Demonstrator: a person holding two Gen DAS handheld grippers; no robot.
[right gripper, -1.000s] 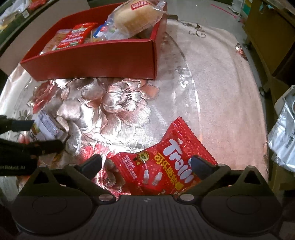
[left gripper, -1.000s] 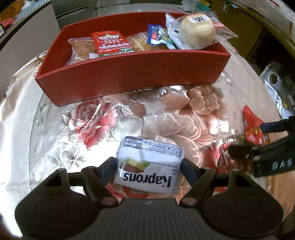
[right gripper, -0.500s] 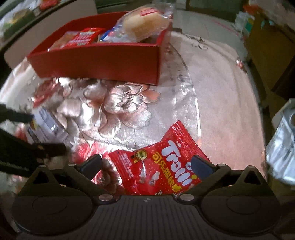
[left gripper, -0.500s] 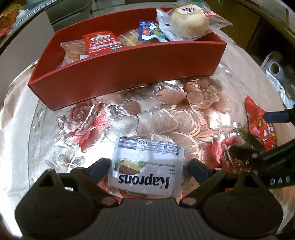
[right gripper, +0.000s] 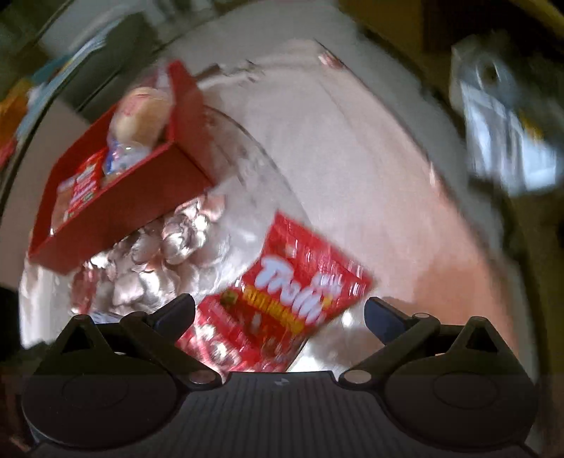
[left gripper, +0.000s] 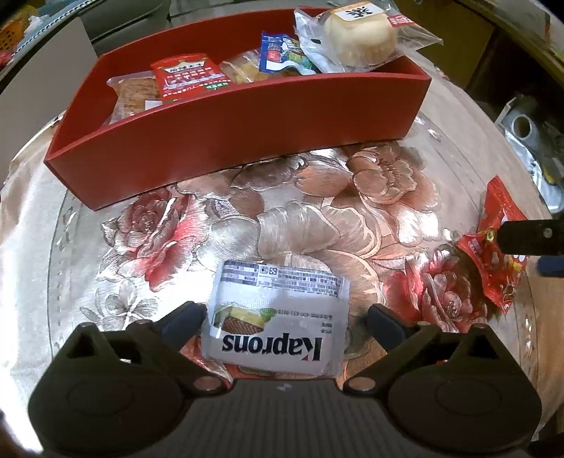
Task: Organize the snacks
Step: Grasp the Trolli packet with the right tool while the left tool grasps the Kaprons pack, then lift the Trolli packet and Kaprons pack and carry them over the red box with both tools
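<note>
Snacks still outside the red box (left gripper: 246, 141) numbered two: a white Kaprons packet (left gripper: 278, 317) and a red Trolli bag (right gripper: 282, 303), both lying flat on the flowered tablecloth (left gripper: 317, 225) toward the table's near edge. The Kaprons packet lay between the spread fingers of the left gripper (left gripper: 282, 317), with the left finger just beside its edge and a gap on the right; nothing was pinched. The Trolli bag lay between the wide-open fingers of the right gripper (right gripper: 278, 313), though that view was tilted and blurred, so contact could not be judged.

Both looked like light, thin film pouches, soft and probably slippery, likely to buckle when squeezed. The Kaprons packet seemed best taken across its short sides, low and near the middle; the Trolli bag by its flat body or a crimped seam. The contents might crush under a hard pinch.

The red box stood toward the far edge of the table, already holding a wrapped bun (left gripper: 359, 31) at its right end, a blue packet (left gripper: 278, 53), a red packet (left gripper: 190, 77) and a brown snack pack (left gripper: 135, 95). Its left end appeared the least crowded. Bare cloth lay between the packets and the box wall, giving open room to lift and carry. The Trolli bag sat near the table's right edge, beyond which silver clutter (left gripper: 528, 134) showed.
</note>
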